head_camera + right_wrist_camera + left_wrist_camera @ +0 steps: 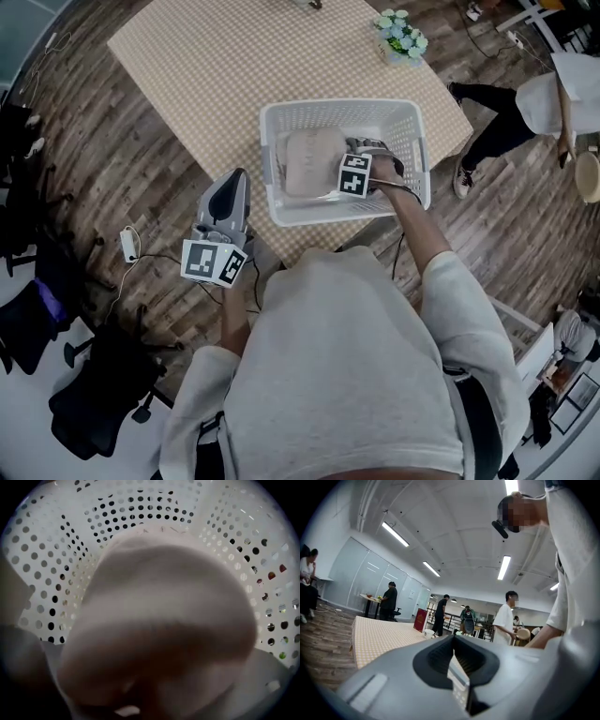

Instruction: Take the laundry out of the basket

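Two edges matter here: the white basket point(281, 114) sits at the near edge of the checked table point(206, 56), and its perforated walls close tight round the right gripper point(364, 155), which points straight down inside with the arm stretched forward. Its jaws are spread wide either side of the pale laundry point(312, 161), a folded bundle in the basket's left half, bulging right up at that gripper's camera. Plenty of bare tabletop lies beyond, with flowers point(401, 36) at the far corner. The left gripper point(234, 183) hangs level by the table's near-left edge, jaws together, nothing between them
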